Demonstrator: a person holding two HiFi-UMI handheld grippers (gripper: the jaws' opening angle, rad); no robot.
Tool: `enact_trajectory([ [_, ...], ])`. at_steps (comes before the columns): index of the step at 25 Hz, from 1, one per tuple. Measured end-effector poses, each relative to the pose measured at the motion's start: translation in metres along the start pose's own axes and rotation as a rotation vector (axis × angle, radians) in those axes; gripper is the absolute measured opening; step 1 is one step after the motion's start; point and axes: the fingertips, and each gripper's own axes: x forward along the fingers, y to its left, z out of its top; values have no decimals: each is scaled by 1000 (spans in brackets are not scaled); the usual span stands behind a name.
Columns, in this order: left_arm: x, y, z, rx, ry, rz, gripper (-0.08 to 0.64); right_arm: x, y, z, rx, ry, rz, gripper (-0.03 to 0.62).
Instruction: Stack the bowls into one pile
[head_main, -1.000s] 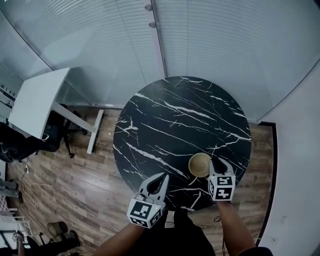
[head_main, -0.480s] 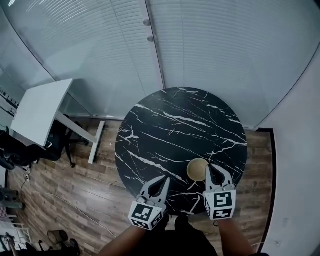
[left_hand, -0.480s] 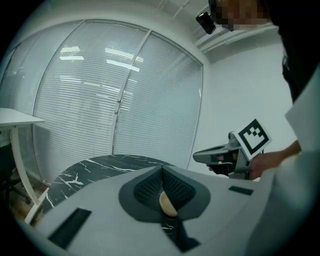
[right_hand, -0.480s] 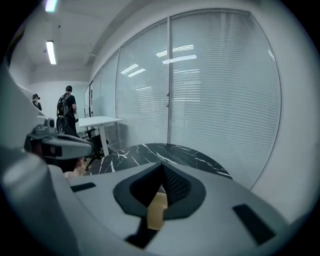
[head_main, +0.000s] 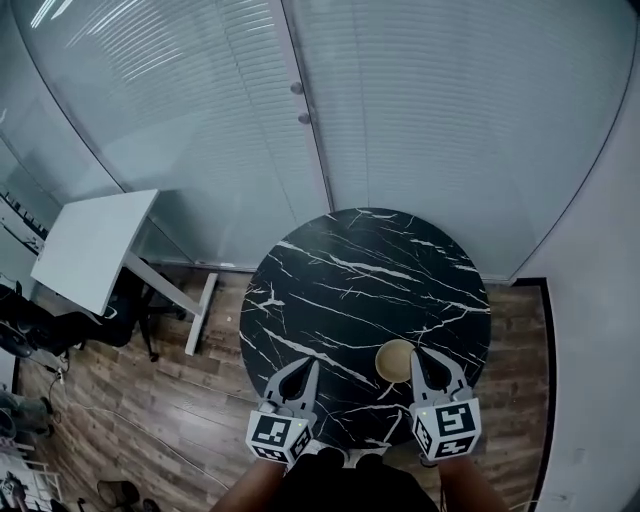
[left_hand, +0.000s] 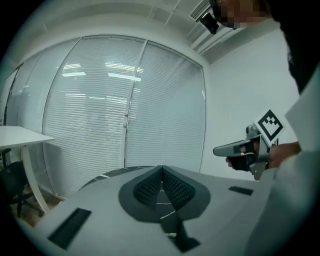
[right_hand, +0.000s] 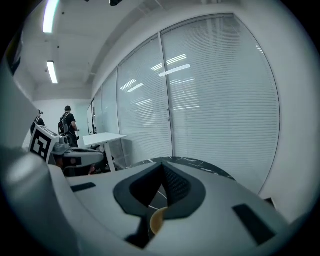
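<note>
Now right gripper (head_main: 424, 360) lifted off the bowl (head_main: 393, 361), jaws pressed together empty, left gripper (head_main: 300, 370) likewise clenched

i look steeply down on a round black marble tabletop (head_main: 350, 290) veined in white. a tan bowl (head_main: 394, 360) sits near its near right edge. my right tool (head_main: 427, 357) hangs just beside the bowl, on its right. my left tool (head_main: 303, 367) hovers over the near left edge, apart from the bowl. a wooden floor (head_main: 150, 420) surrounds the tabletop, and a white desk (head_main: 90, 250) stands at left.
</note>
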Motion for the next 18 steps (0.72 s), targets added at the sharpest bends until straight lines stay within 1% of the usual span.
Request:
enact_trajectory([
  [3,-1,-3,9,17,-12,-12,14,-1,-1,9,-36,-33,-4,11],
  [8,-3,3,15,-12,-31,-7,14,-4,5,21,-69,-59,10,10],
  [12,-7,-3,18,-8,-35,-11,14,-8,7,32,-96,-86,25,9],
  [18,-14,-18,14,12,-32,-32,14,-18,8,27,-148,-70,36,8],
])
